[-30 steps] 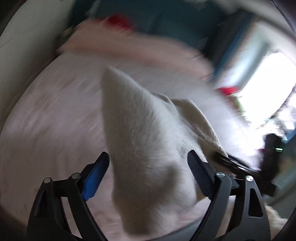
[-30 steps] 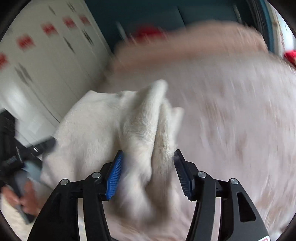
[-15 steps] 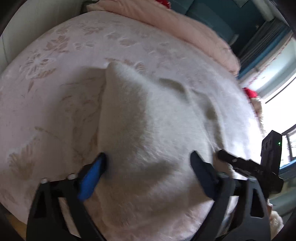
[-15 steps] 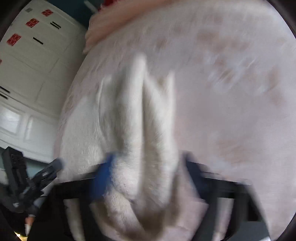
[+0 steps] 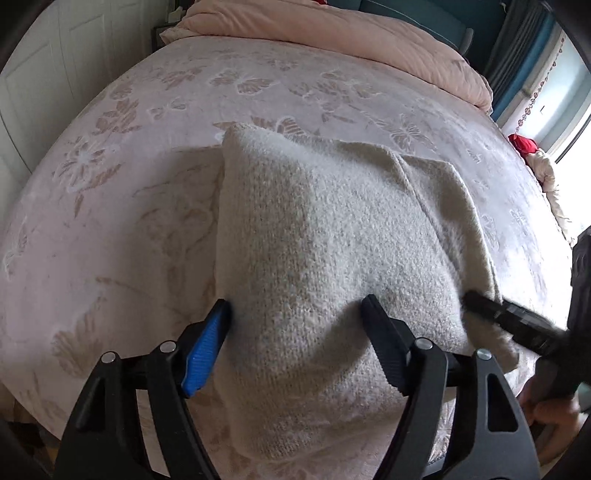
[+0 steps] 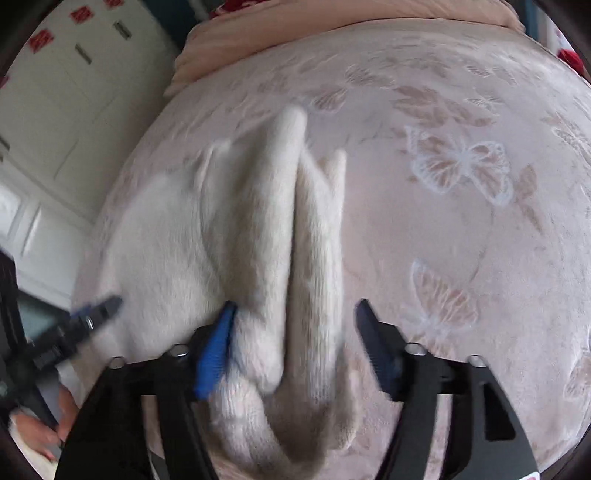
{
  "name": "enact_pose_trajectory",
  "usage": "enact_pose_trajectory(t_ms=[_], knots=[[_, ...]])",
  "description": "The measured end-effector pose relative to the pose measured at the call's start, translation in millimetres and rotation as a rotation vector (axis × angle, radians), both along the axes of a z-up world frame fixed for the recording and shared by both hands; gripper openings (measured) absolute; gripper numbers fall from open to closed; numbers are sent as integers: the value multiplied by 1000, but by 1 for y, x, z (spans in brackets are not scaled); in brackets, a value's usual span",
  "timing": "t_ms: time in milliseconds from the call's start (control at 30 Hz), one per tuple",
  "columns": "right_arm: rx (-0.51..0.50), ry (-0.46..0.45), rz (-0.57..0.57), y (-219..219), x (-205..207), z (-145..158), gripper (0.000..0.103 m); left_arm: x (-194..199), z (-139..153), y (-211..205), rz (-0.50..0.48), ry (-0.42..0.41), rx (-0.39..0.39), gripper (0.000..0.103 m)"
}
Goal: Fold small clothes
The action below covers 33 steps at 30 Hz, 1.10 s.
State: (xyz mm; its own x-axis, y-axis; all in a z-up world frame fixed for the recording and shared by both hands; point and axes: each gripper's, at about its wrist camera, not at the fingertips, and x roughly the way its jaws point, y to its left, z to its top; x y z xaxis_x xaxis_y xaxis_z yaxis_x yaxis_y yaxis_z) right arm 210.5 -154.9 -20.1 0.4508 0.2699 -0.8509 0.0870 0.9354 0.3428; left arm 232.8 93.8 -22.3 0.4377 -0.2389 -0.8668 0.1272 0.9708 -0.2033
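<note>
A cream knitted garment (image 5: 325, 236) lies on the pink bedspread (image 5: 110, 192), folded with a layer lying over it. My left gripper (image 5: 295, 314) is open, its fingers astride the garment's near left part, low over it. In the right wrist view the garment (image 6: 258, 229) is bunched into long folds. My right gripper (image 6: 295, 314) is open around those folds at the garment's right edge. The right gripper's finger (image 5: 517, 317) shows at the right of the left wrist view.
The bedspread (image 6: 461, 166) has a butterfly pattern. A folded pink duvet (image 5: 332, 33) lies at the head of the bed. White wardrobe doors (image 6: 55, 92) stand to the left. A red item (image 5: 524, 142) and a bright window are at the far right.
Both grippers have come down from above with the garment. The garment now lies spread on the bed instead of hanging in a peak. The jaws have stayed wide around the cloth.
</note>
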Motion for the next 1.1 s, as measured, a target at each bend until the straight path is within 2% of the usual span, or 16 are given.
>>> enact_pose_trajectory(t_ms=[33, 100, 167, 200, 267, 400, 467, 533, 567, 633, 700, 833, 867, 967, 1067, 1100], knots=[[2, 8, -6, -2, 5, -3, 83, 1, 0, 1, 4, 4, -3, 72], [95, 91, 13, -2, 21, -24, 81, 2, -1, 3, 10, 10, -10, 73], [232, 117, 17, -5, 28, -42, 46, 3, -2, 3, 15, 12, -7, 73], [262, 112, 13, -5, 31, -40, 44, 3, -1, 3, 15, 11, -7, 73], [209, 59, 38, 2, 30, -18, 36, 3, 2, 4, 19, 11, -1, 73], [119, -82, 83, 12, 14, 36, 34, 3, 4, 5, 7, 2, -5, 73], [41, -64, 88, 14, 16, 24, 39, 3, -1, 3, 2, 12, -8, 75], [-50, 67, 115, 17, 23, -22, 48, 3, -9, -1, 2, 20, -13, 84], [-4, 66, 89, 10, 22, -29, 53, 3, -12, -2, 4, 33, -16, 84], [98, 47, 1, -10, 18, -12, 54, -2, -6, 2, 32, 18, -18, 83], [57, -33, -29, -20, 5, 21, 54, -9, 7, 7, 42, -1, -26, 82], [-54, -187, 42, -17, -32, 74, 15, -37, 39, 11, 52, -90, 3, 82], [-80, -192, 71, -12, -38, 75, 5, -46, 46, 10, 53, -109, -1, 82], [-144, -154, 148, 9, -48, 54, 4, -61, 47, -4, 22, -127, 5, 82], [-227, 25, 238, 30, -43, -17, 4, -57, 10, -18, -6, -45, 95, 82], [-240, 11, 243, 33, -51, -20, 4, -55, -5, -19, 0, -4, 119, 82]])
